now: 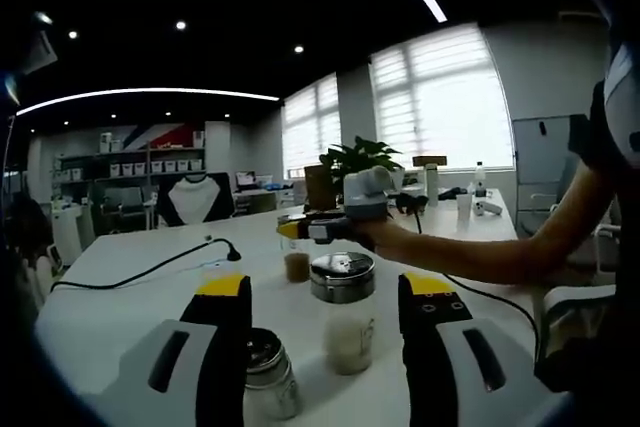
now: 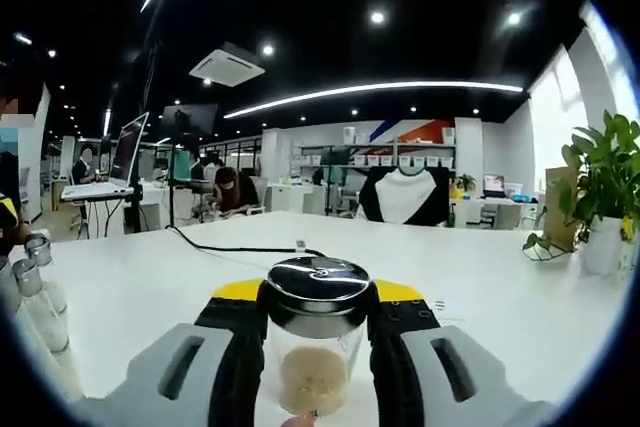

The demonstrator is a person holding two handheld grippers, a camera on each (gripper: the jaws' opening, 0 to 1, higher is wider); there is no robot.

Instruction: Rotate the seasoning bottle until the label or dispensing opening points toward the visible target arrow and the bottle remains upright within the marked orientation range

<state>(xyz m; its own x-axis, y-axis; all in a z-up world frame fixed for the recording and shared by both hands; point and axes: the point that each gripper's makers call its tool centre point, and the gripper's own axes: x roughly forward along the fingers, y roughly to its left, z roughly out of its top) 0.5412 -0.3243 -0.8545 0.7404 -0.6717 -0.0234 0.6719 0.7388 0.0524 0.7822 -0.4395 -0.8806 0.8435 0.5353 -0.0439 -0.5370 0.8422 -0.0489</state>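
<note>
The right gripper (image 2: 316, 347) fingers pinch a steel-lidded seasoning bottle (image 2: 314, 342) (no label readable) low in frame; the left gripper (image 1: 328, 322) fingers are spread on the white counter (image 1: 130, 297).

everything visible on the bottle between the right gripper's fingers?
The seasoning bottle is a clear jar, glass or plastic by the look, with a shiny metal cap bearing a dark swirl mark. It stands upright on the white table, about a third full of tan granules. The right gripper brackets it, yellow-tipped black fingers close against both sides just below the cap; actual contact is hard to confirm. No label or arrow is visible.
</note>
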